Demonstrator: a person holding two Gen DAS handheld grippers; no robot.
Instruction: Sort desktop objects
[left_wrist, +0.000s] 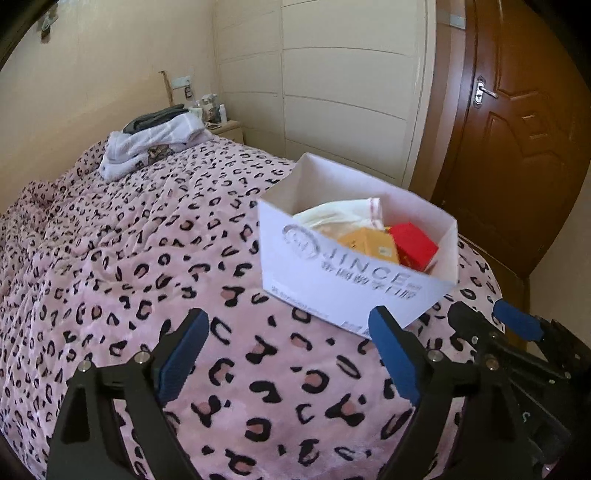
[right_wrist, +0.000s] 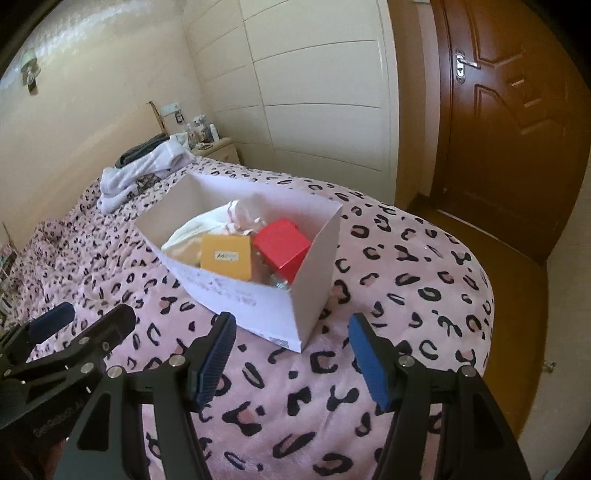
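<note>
left hand-held gripper (left_wrist: 288, 354): right up against the lens, blue pads spread wide with nothing between them, just hanging over the blanket

right hand-held gripper (right_wrist: 293, 354): same deal, jaws apart and empty, only blanket showing in the gap. It also pokes into the left wrist view at the lower right edge

blanket (left_wrist: 122, 258): pink fuzzy thing with a black leopard print, covers the whole bed

white box (left_wrist: 343, 291): open-topped, sits on the blanket near the foot corner of the bed, just ahead of both sets of fingers and not touching either; "JINCE" printed on the side facing the left camera

red box (right_wrist: 282, 245): inside the white box, toward its right side

yellow box (right_wrist: 226, 256): inside too, just beside the red one, small label on top

white cloth (right_wrist: 207, 229): crumpled in the box behind those two

folded clothes (left_wrist: 155, 142): stacked at the far end of the bed, well apart from the box

nightstand (left_wrist: 229, 130): by the wall with a few bottles, too small to tell which

door (right_wrist: 509, 122): brown wood, shut, off to the right
</note>
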